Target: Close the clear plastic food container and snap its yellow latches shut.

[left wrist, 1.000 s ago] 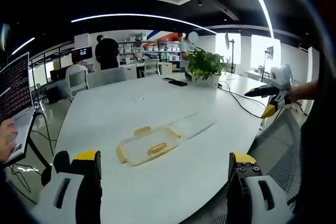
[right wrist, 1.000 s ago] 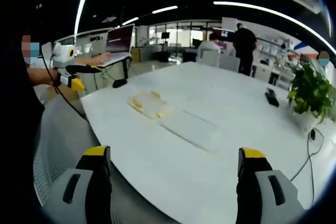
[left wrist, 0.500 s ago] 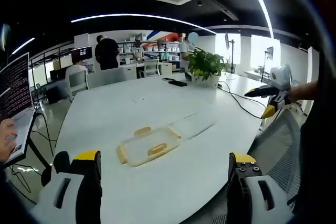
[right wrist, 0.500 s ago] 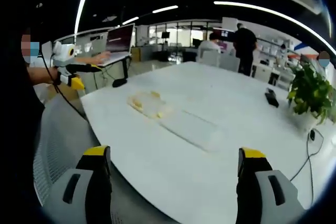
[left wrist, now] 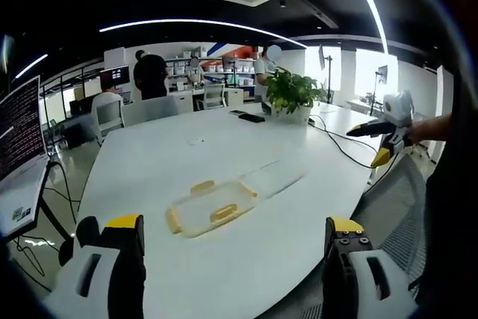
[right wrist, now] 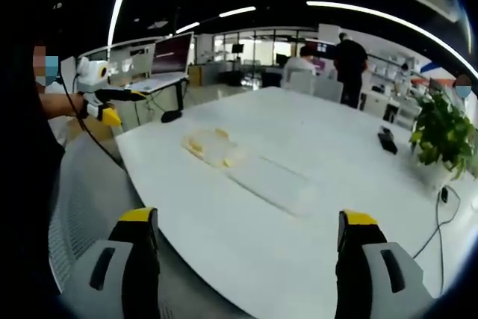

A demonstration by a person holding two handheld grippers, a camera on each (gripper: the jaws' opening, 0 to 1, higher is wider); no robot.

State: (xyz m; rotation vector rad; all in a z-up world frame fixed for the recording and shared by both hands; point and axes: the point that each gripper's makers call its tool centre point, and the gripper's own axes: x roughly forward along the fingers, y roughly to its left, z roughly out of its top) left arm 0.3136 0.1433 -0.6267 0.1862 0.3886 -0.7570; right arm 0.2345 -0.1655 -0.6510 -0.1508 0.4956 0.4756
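In the left gripper view, a laptop (left wrist: 21,162) stands at the far left, partly cut off by the picture's edge, its screen text too small to read. Next come the left tongs (left wrist: 231,248), spread wide and holding nothing, their two yellow-tipped jaws rising from the bottom well short of the white bench (left wrist: 149,162). Between them and further in lies the clear food container (left wrist: 211,208) with its yellow latches (left wrist: 223,212) — open, the see-through lid (left wrist: 272,178) flat on the bench just to its right and hard to make out against the white. Bare bench lies all around the container, and the near edge curves between it and the jaws. Further right a potted plant (left wrist: 291,93) stands near the far edge, a black cable (left wrist: 340,145) trailing from it. At the far right the other gripper is held out level over the bench's edge by a hand. In the right gripper view, the left tongs (right wrist: 104,106) show at the left, held level beside the bench; the container (right wrist: 211,147) lies left of centre, near the edge, its lid (right wrist: 272,183) faint beside it. The right tongs (right wrist: 246,252) gape empty — well apart from the container.
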